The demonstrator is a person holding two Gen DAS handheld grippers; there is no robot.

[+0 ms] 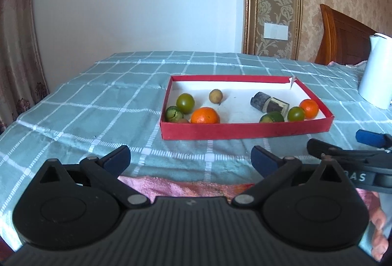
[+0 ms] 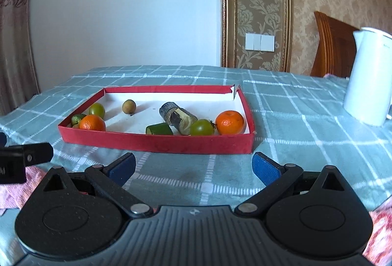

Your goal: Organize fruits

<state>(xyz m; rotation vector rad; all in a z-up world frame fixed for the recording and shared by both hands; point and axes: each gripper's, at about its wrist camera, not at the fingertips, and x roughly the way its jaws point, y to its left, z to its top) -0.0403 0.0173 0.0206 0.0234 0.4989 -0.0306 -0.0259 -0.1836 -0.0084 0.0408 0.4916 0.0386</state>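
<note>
A red tray (image 1: 245, 131) (image 2: 156, 142) with a white floor lies on the checked cloth ahead of both grippers. At its left end lie an orange (image 1: 204, 115) (image 2: 92, 122), a green tomato (image 1: 185, 103) (image 2: 97, 110) and a cracked green fruit (image 1: 174, 114). A small brown fruit (image 1: 215, 96) (image 2: 129, 106) lies mid-tray. At the right end are a dark sugarcane piece (image 1: 268, 104) (image 2: 177, 116), a cucumber piece (image 1: 272, 117) (image 2: 159, 129), a second green tomato (image 1: 296, 114) (image 2: 202, 127) and a second orange (image 1: 309, 108) (image 2: 229, 122). My left gripper (image 1: 191, 159) and right gripper (image 2: 193, 165) are open and empty, short of the tray's near wall.
A white kettle (image 1: 377, 72) (image 2: 367, 77) stands at the right. A pink towel (image 1: 186, 186) lies under my left gripper. A wooden headboard (image 1: 343, 35) and wall are behind the table. The right gripper shows at the left view's right edge (image 1: 355, 155).
</note>
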